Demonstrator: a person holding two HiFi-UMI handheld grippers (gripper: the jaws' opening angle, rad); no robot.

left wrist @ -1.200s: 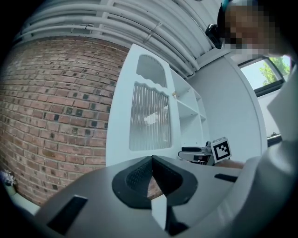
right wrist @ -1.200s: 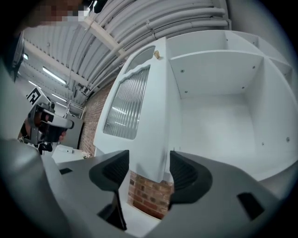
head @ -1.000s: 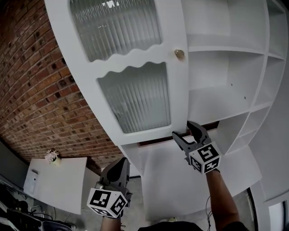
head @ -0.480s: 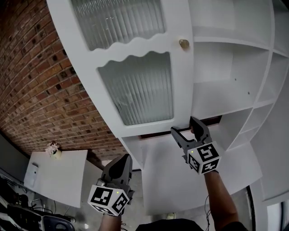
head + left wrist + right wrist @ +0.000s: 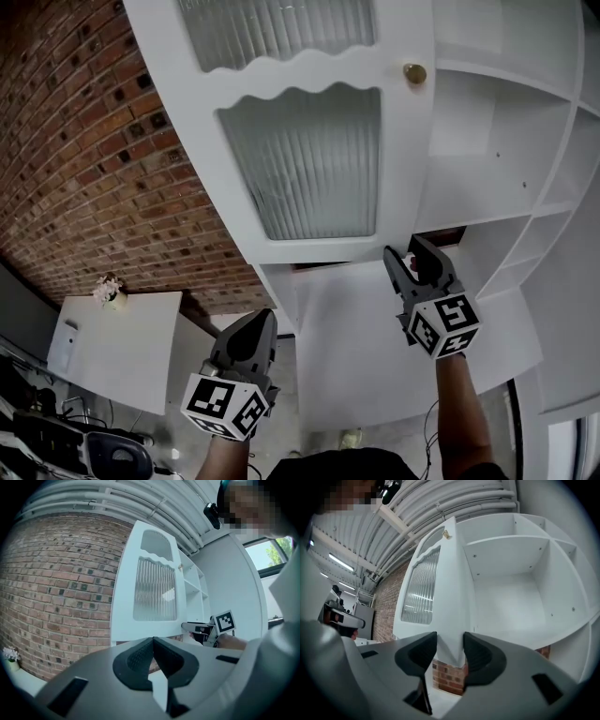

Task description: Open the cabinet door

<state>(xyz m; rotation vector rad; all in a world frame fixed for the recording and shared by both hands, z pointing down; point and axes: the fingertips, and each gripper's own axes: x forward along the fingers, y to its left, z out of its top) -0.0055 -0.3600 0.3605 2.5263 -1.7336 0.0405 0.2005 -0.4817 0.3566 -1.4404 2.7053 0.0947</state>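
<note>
Status: cabinet door (image 5: 309, 159) is already swung well clear of the cabinet body. Bare white shelves (image 5: 487, 159) show to its right and the brass knob (image 5: 414, 73) sits near the door's free edge, so the job looks mostly done. Prob. only a last bit of swing or a let-go is left. Right gripper (image 5: 417, 267) is at the door's bottom corner. Its jaws have just been closing, and in the right gripper view both pads press on that corner's edge, roughly half-wide, w/ the door panel between them. Left gripper (image 5: 255, 328) hangs low near the brick wall (image 5: 103, 169), well apart from the door, jaws together on nothing. It takes no part in the pull, as far as I can judge. Hard to tell: hinges aren't visible in any view and the door's top is cut off in the head view, so can't say whether it's at full swing.
</note>
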